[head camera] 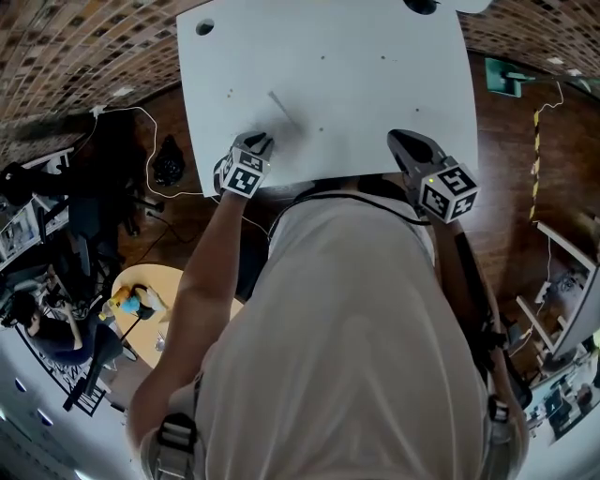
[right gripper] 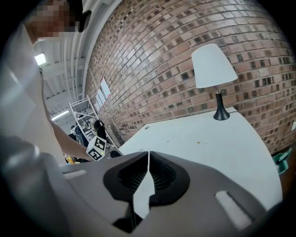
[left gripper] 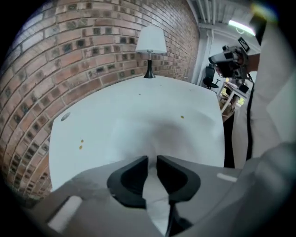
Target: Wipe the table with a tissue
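A white tissue (head camera: 284,120) lies on the white table (head camera: 375,94) near its front left, hard to tell from the surface. In the left gripper view the tissue (left gripper: 162,134) rises in a soft fold toward the jaws. My left gripper (head camera: 262,143) points steeply down at it, and its jaws (left gripper: 152,159) stand a narrow gap apart with white tissue filling that gap. Over the table's front right edge my right gripper (head camera: 405,141) is shut with nothing between its jaws (right gripper: 148,155).
A white table lamp (left gripper: 151,46) (right gripper: 212,69) stands at the table's far end by the brick wall. A cable hole (head camera: 203,28) is in the far left corner. Small brown crumbs (left gripper: 81,143) dot the table's left side. Cables (head camera: 141,122) run over the floor at left.
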`<state>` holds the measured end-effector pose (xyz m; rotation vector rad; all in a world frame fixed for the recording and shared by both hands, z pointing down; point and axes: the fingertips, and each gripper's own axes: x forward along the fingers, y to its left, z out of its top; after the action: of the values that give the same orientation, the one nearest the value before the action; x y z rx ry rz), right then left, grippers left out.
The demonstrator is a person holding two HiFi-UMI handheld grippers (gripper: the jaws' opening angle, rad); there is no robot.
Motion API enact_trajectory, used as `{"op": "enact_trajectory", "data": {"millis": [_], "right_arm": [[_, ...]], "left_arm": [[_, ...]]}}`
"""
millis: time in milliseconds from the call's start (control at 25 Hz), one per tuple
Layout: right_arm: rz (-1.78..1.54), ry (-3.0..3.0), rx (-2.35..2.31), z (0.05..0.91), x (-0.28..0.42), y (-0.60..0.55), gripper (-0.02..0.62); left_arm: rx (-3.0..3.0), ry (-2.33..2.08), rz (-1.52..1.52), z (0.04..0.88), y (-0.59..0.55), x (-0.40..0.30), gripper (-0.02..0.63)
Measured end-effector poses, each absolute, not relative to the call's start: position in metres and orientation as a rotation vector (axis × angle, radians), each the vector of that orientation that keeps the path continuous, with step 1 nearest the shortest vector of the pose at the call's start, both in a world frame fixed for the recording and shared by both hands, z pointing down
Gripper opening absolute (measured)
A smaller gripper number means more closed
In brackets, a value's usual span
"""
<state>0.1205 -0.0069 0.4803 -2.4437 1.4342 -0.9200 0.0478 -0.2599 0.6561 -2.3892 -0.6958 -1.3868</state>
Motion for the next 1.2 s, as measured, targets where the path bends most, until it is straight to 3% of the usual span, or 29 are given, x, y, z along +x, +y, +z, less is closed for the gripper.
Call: {"op": "enact_trajectory", "data": {"millis": [80,1200], "right_arm": [[-0.921,1.42,-2.445,0.481,0.123,-0.001,0.014],[-0.893,1.317,-2.445,0.48,0.128,0.061,0.014]], "left_arm": [[-2.337,-0.718,-1.351,0.656,-0.246,0.046,0.002],[-2.452,-0.936,-1.442,0.643,-0.103,0.101,0.011]]}}
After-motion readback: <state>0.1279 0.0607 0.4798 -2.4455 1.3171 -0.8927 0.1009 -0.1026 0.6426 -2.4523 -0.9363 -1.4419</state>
